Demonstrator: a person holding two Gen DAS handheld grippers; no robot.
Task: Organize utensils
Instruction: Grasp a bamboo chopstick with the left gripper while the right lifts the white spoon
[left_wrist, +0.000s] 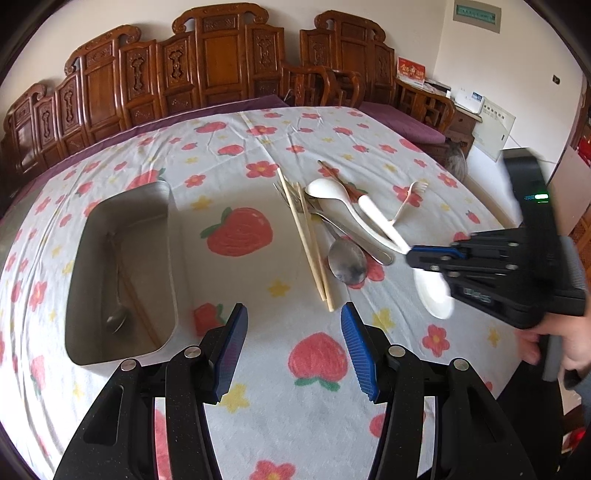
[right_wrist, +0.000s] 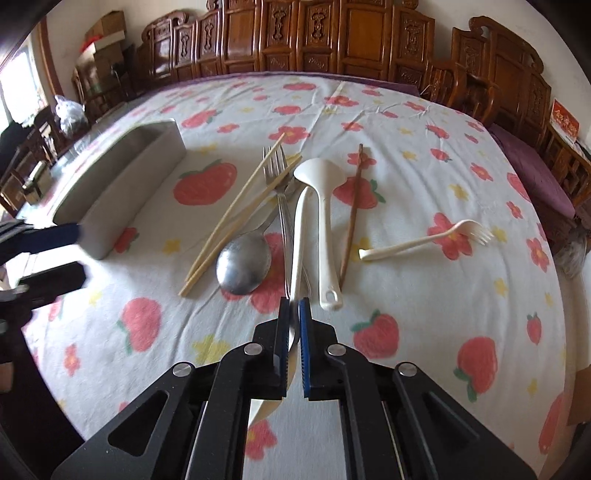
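A metal tray (left_wrist: 79, 280) lies at the left with a metal spoon (left_wrist: 117, 317) and chopsticks inside; it also shows in the right wrist view (right_wrist: 122, 199). My left gripper (left_wrist: 293, 349) is open and empty, low over the cloth beside the tray. My right gripper (right_wrist: 294, 325) is shut on a white spoon (right_wrist: 299, 236) by its neck, the handle pointing away; it shows in the left wrist view (left_wrist: 410, 253) with the spoon's bowl (left_wrist: 437, 295) below it. The pile holds pale chopsticks (right_wrist: 236, 218), a metal fork (right_wrist: 277, 173), a metal spoon (right_wrist: 243, 264), a white ladle (right_wrist: 323, 206), a brown chopstick (right_wrist: 352, 214) and a white plastic fork (right_wrist: 428, 242).
The table wears a strawberry-print cloth (left_wrist: 240, 232). Carved wooden chairs (left_wrist: 221, 55) stand along the far side. A person's hand (left_wrist: 569, 343) holds the right gripper at the table's right edge.
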